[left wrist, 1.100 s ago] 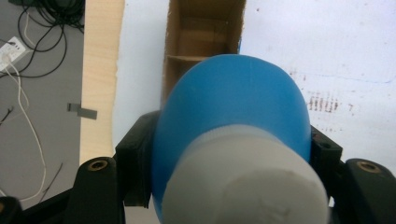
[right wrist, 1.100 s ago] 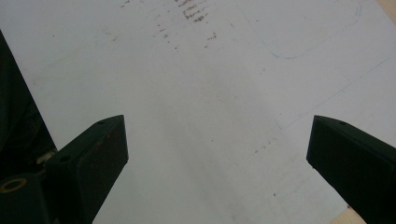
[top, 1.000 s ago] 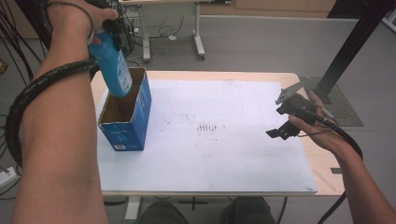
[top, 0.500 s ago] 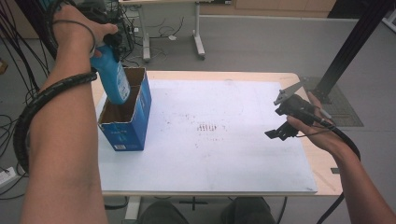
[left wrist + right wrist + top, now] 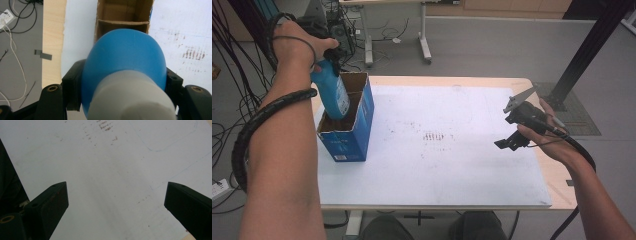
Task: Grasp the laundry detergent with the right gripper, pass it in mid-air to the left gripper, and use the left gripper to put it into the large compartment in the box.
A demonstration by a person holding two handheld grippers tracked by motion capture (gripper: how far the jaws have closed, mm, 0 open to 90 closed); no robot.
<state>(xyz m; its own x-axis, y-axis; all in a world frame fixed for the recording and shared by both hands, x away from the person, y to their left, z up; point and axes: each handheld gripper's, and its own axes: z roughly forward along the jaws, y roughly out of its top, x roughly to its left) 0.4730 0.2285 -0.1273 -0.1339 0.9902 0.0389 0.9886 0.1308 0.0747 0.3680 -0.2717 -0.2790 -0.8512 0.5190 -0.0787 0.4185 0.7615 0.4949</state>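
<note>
Left gripper clamps blue bottle, its base inside the near compartment of the cardboard box. Far compartment's contents cannot be told. Right gripper hangs wide open, holding nothing.

Blue bottle between the left gripper jaws is looking like smooth plastic with a soft sheen; its pale cap is reading matt, faintly grainy. Jaws are showing as matt black plastic with brass-coloured inserts. Box just beyond the bottle is showing raw brown corrugated cardboard inside and printed blue outside. White sheet under the right gripper is looking matt, papery and smudged brown. Table edge is showing pale wood grain.
</note>
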